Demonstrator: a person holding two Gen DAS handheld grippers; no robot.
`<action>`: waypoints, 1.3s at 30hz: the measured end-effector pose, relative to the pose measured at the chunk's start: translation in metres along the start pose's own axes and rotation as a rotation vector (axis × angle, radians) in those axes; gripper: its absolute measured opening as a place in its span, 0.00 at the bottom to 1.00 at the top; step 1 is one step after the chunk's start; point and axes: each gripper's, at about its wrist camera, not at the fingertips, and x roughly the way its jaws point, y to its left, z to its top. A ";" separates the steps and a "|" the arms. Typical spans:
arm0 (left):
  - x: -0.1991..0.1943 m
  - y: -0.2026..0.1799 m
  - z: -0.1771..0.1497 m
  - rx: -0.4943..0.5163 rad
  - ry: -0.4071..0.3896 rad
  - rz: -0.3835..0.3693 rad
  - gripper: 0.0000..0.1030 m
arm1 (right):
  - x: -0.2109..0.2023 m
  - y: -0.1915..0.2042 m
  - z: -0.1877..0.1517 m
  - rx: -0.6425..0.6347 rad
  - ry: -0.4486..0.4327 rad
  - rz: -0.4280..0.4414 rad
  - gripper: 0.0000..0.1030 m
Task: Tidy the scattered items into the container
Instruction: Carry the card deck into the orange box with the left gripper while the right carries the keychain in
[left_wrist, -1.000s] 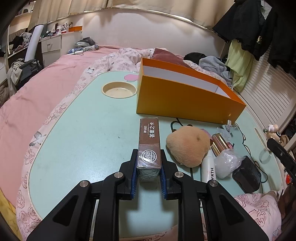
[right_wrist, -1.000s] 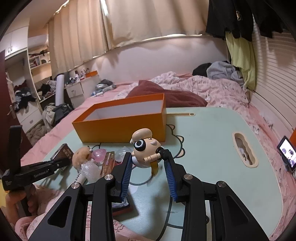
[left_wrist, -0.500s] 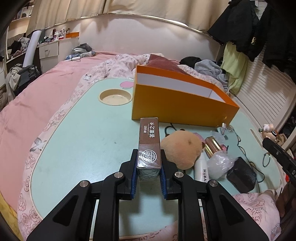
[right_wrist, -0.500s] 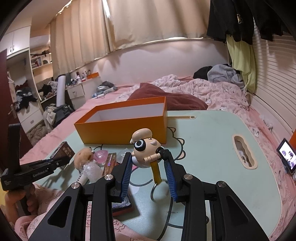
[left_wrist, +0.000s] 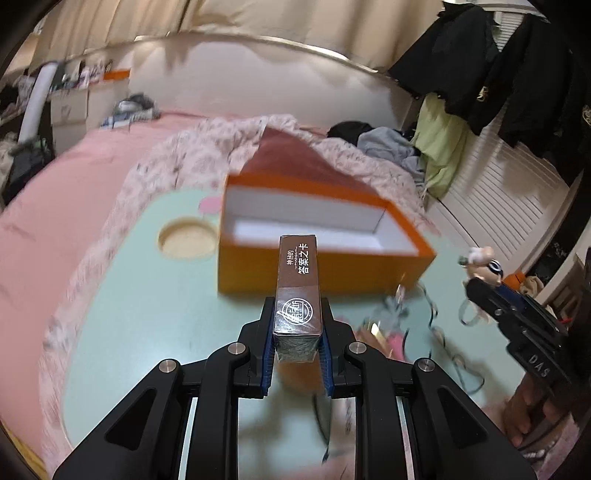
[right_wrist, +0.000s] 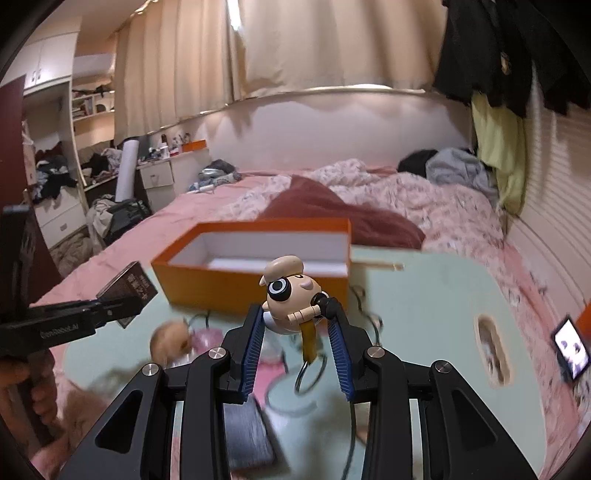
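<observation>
My left gripper (left_wrist: 297, 341) is shut on a long brown card box (left_wrist: 298, 280) and holds it in the air in front of the open orange container (left_wrist: 317, 273). The same box shows in the right wrist view (right_wrist: 129, 290). My right gripper (right_wrist: 297, 332) is shut on a cartoon figurine keychain (right_wrist: 290, 301) with a yellow strap and ring hanging below, held above the table in front of the orange container (right_wrist: 251, 284). That figurine also shows in the left wrist view (left_wrist: 482, 264). The container's white inside looks empty.
On the mint table (left_wrist: 147, 325) lie a tan plush (right_wrist: 171, 341), a pink item (right_wrist: 207, 338), a dark block (right_wrist: 245, 435) and a black cable (left_wrist: 436, 321). The table has a round cup hole (left_wrist: 186, 242) and a slot (right_wrist: 491, 343). A pink bed surrounds it.
Both grippers have lifted with their loads. The left one has risen and moved toward the container, now seeing into it. The right one has risen too.
</observation>
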 end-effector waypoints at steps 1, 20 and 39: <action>0.001 -0.004 0.009 0.020 -0.010 0.008 0.20 | 0.003 0.002 0.007 -0.008 -0.008 0.000 0.33; 0.074 -0.016 0.029 0.055 -0.031 0.084 0.20 | 0.122 -0.004 0.032 0.030 0.169 -0.068 0.33; 0.070 -0.014 0.030 0.053 -0.035 0.049 0.62 | 0.117 -0.003 0.032 0.032 0.139 -0.070 0.35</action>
